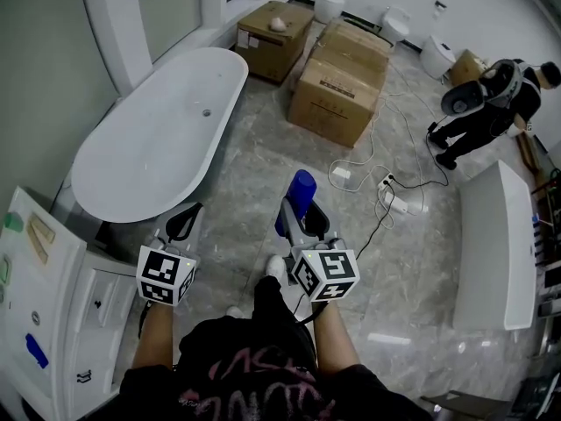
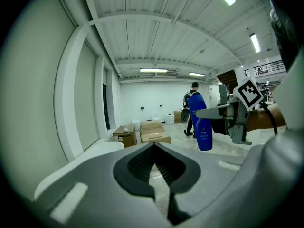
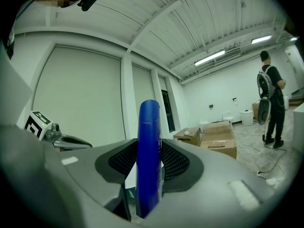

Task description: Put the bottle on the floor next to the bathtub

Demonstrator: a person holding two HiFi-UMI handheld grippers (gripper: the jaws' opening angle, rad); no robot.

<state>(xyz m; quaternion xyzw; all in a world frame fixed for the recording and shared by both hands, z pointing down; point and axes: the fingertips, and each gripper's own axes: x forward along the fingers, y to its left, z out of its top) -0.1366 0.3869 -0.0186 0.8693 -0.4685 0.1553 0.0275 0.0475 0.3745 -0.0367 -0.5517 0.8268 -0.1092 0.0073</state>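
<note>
A tall blue bottle [image 1: 299, 193] stands upright between the jaws of my right gripper [image 1: 298, 215], which is shut on it above the grey marble floor [image 1: 241, 235]. In the right gripper view the bottle [image 3: 148, 122] fills the middle of the gripper [image 3: 148, 150]. The left gripper view catches the bottle [image 2: 203, 127] from the side, held well off the floor. The white oval bathtub [image 1: 158, 139] lies to the left. My left gripper [image 1: 185, 222] hovers by the tub's near end, shut and holding nothing; its pads [image 2: 142, 163] meet at the tips.
Cardboard boxes [image 1: 337, 82] stand behind the tub's far end. A person [image 1: 491, 103] stands at the back right. Cables and a power strip [image 1: 394, 202] lie on the floor to the right. A white cabinet [image 1: 44, 305] is at near left, a long white panel [image 1: 495, 244] at right.
</note>
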